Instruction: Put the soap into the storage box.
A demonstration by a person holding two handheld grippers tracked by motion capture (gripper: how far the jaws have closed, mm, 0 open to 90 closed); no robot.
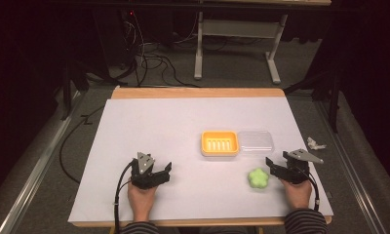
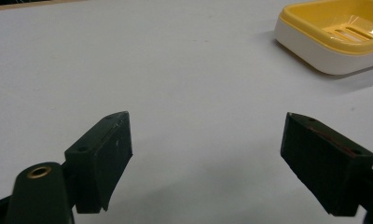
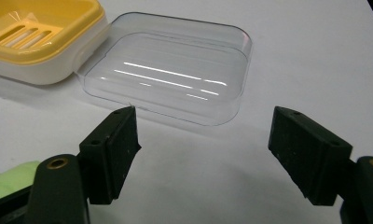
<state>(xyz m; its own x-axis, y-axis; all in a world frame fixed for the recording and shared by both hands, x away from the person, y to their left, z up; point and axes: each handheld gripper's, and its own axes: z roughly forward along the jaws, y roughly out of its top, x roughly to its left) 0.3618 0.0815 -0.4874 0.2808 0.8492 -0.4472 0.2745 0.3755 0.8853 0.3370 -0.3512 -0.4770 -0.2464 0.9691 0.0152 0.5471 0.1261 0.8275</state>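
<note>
Both grippers, left (image 1: 165, 171) and right (image 1: 273, 165), gape empty; I'd straddle the soap (image 1: 259, 178) left of my right gripper, squeeze gently.

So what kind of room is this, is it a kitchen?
Probably not; it looks like a lab or workshop. Loose cables lie on the carpeted floor, a bare metal table frame stands behind, and the table is paper-covered.
</note>
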